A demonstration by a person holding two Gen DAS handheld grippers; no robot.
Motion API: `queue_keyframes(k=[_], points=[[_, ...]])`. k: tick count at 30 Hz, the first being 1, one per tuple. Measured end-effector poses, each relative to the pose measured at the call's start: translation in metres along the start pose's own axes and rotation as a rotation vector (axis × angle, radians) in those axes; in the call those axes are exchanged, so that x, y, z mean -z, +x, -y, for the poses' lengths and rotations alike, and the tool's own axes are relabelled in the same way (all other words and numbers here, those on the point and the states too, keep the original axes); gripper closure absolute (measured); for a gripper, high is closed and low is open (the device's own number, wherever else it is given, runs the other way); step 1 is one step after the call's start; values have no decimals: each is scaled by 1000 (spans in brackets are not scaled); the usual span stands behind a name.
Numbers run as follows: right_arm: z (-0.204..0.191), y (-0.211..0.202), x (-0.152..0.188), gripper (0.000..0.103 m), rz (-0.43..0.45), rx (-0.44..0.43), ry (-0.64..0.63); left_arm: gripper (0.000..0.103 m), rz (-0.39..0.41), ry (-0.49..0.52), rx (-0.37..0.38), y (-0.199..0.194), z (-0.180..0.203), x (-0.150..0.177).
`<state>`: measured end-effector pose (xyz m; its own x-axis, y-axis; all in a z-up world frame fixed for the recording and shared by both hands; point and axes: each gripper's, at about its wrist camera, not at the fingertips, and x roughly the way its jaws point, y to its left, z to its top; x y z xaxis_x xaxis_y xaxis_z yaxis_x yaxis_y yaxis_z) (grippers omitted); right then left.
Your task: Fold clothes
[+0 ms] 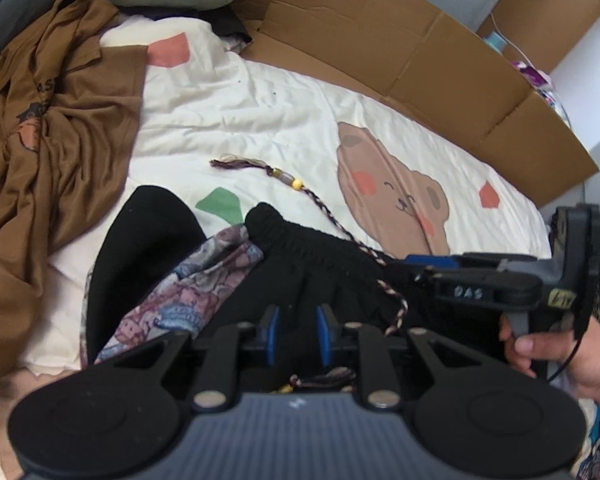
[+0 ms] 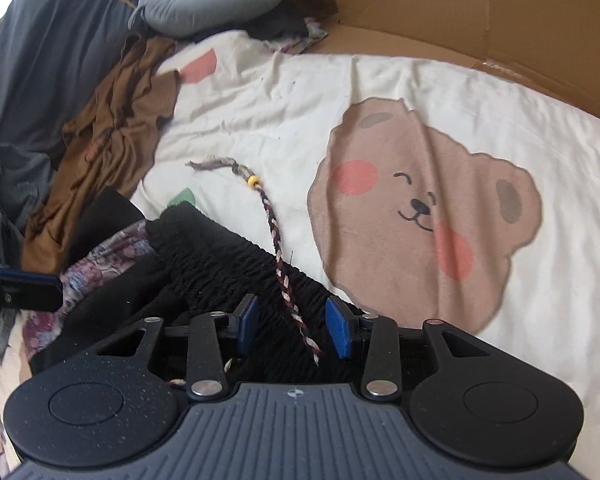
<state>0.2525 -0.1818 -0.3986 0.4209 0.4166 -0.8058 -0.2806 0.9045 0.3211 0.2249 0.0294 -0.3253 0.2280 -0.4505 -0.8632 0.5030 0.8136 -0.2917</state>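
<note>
Though creased, bedspread (image 2: pixel 260 120) w/ clothes (image 2: pixel 112 140), cardboard (image 2: pixel 460 8)

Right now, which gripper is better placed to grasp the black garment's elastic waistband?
Right. The right gripper straddles the waistband and braided cord, jaws apart; the left gripper sits short of it.

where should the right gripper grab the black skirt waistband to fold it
Grip the gathered black waistband at its near edge, beside the braided cord, coming down from above with the right gripper. The ribbed band lies flat across the bear sheet, so one of the fingers must slide under that edge.
</note>
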Motion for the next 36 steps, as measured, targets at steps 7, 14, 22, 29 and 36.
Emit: queue_keyframes(k=[7,14,22,29,36], points=[[-6,17,3,64,-2,37,-64,78,13,-46,15,18,1,-13],[-12,20,1,99,-13,66,-136,71,18,-36,29,36,13,-23],[-5,-15,-2,103,49,-8,-76,49,16,-9,58,48,33,-25],[-1,-42,11,103,86,-72,-42,45,-1,-52,142,61,45,-24],[3,-58,31,103,92,-95,-30,45,-63,-120,251,84,59,-11]])
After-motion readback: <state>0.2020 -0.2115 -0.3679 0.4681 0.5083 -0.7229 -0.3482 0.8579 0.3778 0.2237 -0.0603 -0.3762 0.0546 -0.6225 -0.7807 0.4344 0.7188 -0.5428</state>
